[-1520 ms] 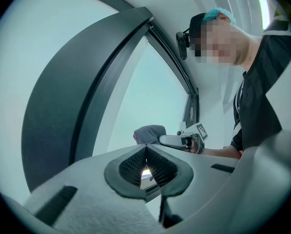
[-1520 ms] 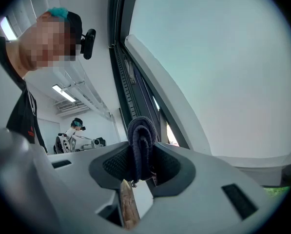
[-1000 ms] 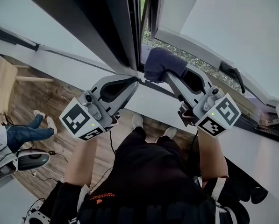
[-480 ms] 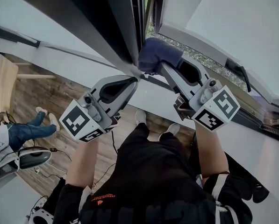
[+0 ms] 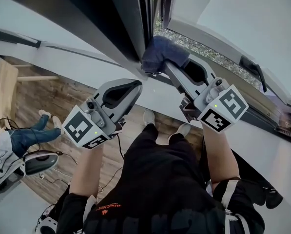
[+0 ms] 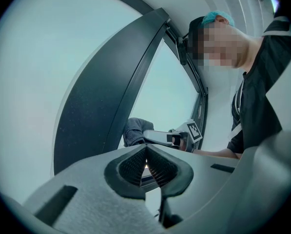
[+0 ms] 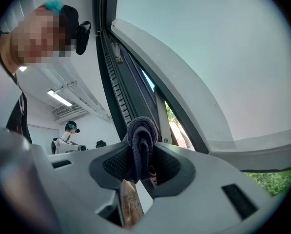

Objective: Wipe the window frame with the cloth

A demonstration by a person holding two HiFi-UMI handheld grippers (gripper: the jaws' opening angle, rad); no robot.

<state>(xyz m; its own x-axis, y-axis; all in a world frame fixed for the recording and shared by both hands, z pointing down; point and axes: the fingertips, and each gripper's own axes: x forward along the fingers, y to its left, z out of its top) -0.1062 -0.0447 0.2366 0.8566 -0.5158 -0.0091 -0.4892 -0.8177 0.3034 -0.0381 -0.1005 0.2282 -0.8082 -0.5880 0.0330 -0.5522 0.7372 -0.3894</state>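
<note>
A dark blue cloth (image 5: 161, 53) is bunched at the tip of my right gripper (image 5: 167, 62), which is shut on it. The cloth presses against the foot of the dark upright window frame (image 5: 131, 28), where it meets the sill. In the right gripper view the folded cloth (image 7: 141, 145) stands between the jaws, with the frame's rails (image 7: 117, 82) running up behind it. My left gripper (image 5: 135, 87) hangs lower and to the left, shut, with nothing in it. The left gripper view shows its closed pads (image 6: 146, 164), the dark frame (image 6: 111, 91) and the cloth (image 6: 135, 130) beyond.
A white sill (image 5: 169, 106) runs under the frame. The open sash (image 5: 233, 23) leans out at the right with a black handle (image 5: 255, 72). Below lies wooden floor (image 5: 43, 101), with a seated person's legs (image 5: 28, 135) and cables at the left.
My right gripper has carried the cloth up and left, from out by the open sash to the foot of the dark frame. The left gripper has hardly moved.
</note>
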